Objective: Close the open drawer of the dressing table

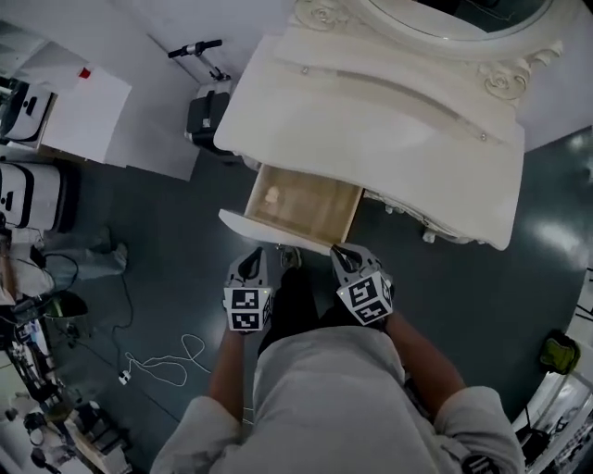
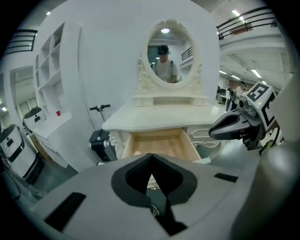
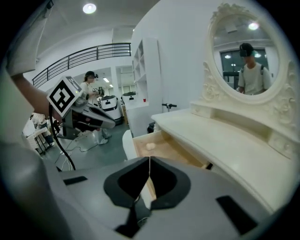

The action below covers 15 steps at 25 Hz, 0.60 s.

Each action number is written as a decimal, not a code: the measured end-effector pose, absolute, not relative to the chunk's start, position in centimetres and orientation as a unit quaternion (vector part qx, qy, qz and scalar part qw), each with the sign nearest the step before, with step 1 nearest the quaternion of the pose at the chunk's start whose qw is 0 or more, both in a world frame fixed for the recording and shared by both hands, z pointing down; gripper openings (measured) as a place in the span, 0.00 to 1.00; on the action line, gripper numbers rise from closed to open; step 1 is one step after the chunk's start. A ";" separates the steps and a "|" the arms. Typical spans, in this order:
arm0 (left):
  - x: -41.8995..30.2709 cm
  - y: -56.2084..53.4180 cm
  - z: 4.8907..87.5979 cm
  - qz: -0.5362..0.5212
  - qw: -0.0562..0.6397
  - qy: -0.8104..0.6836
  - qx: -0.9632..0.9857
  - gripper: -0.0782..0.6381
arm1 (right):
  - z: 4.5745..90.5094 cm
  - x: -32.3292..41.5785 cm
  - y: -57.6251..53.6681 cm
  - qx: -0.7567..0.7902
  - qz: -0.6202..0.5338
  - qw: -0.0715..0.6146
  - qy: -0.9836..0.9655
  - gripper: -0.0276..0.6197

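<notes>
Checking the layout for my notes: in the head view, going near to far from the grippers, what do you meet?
The left gripper and right gripper side by side, both shut → open drawer, its white front → its wooden inside, with a small pale lump → dressing table top → mirror.

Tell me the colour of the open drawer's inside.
The drawer is pale tan wood inside, unlike the cream-white dressing table; head view shows it best.
</notes>
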<state>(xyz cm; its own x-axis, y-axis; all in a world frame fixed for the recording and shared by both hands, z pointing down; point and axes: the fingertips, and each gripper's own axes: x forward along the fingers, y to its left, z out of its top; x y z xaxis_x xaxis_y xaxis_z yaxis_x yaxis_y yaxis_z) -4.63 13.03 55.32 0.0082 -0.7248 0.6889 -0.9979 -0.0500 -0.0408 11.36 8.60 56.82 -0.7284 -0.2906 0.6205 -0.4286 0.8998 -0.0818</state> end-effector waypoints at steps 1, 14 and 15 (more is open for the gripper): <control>-4.8 12.6 55.7 0.289 0.238 -0.636 0.675 0.12 | 57.4 11.6 8.6 0.200 0.113 0.322 -0.918 0.07; -9.0 9.9 61.7 0.360 0.218 -0.478 0.771 0.12 | 63.2 14.2 10.5 0.304 0.172 0.437 -0.829 0.07; -9.3 9.7 62.0 0.367 0.214 -0.462 0.779 0.12 | 63.4 14.0 10.5 0.315 0.177 0.438 -0.823 0.07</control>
<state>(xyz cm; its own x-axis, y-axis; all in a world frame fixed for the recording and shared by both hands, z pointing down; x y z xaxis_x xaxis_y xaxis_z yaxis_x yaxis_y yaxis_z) -9.30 9.71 62.05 0.3048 -0.5619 0.7690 -0.8759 -0.4824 -0.0053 13.97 10.52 63.38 -0.4183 -0.3643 0.8321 -0.6740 0.7386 -0.0155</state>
